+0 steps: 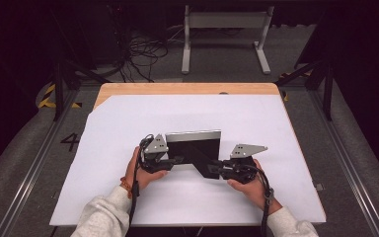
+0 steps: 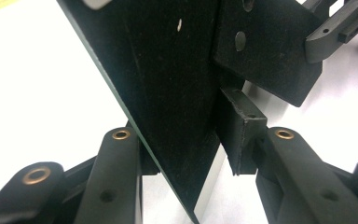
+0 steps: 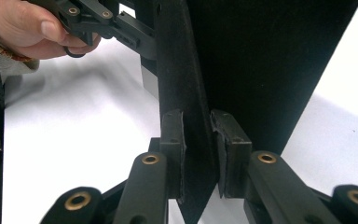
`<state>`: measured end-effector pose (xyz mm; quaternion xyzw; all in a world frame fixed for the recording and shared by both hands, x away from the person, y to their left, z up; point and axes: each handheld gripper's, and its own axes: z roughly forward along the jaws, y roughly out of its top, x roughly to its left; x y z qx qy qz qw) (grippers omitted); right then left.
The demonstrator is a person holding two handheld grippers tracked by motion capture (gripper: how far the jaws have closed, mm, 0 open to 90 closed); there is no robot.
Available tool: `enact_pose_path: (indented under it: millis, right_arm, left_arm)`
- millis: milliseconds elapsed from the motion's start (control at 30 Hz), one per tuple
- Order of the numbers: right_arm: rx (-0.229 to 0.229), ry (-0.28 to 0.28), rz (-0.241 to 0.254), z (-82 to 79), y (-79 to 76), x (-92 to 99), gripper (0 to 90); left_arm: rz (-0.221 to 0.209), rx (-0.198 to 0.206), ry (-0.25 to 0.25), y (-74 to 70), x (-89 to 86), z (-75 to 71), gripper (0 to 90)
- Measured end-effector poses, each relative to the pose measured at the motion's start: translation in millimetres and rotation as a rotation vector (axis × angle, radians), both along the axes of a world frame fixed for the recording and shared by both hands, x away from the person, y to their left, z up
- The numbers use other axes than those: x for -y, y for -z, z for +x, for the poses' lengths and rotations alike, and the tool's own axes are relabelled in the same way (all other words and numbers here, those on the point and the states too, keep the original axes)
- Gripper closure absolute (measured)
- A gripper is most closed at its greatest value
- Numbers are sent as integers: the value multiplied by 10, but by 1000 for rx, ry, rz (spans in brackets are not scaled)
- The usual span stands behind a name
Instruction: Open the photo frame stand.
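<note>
A picture frame (image 1: 192,143) with a black back and a silver rim stands upright on the white sheet, its back toward me. A black stand leg (image 1: 205,160) angles out from the back toward the lower right. My left gripper (image 1: 180,159) is shut on the frame's lower left edge. In the left gripper view the left gripper (image 2: 186,140) has the black back panel (image 2: 168,84) between its jaws. My right gripper (image 1: 216,170) is shut on the stand leg. In the right gripper view both pads of the right gripper (image 3: 199,149) press the thin leg (image 3: 186,93).
A white sheet (image 1: 128,197) covers most of the wooden table (image 1: 177,89); its near edge lies just below my forearms. On the floor beyond the table are a white metal stand (image 1: 224,29) and loose cables (image 1: 143,54). A hand (image 3: 32,32) holds the left gripper.
</note>
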<state>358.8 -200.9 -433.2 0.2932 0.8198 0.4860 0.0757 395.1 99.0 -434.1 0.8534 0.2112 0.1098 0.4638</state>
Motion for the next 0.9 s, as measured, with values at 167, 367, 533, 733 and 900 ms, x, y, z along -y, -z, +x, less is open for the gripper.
enact_pose_path:
  millis: [167, 367, 533, 733, 900]
  right_arm:
    - [1, 3, -1, -10, 8, -2, 760]
    - [0, 5, 4, -10, 11, 2, 760]
    - [1, 1, 0, -19, 13, 0, 764]
    - [-1, 1, 3, -27, 23, 7, 767]
    - [0, -3, -4, -37, 41, -3, 778]
  left_arm:
    - [-1, 9, 5, 5, -7, -10, 634]
    - [-21, -7, 2, 33, -18, 3, 630]
    - [-4, -54, 13, 126, -1, 33, 556]
    - [26, -39, 42, 164, 45, 8, 631]
    - [44, -13, 24, 149, 52, 0, 636]
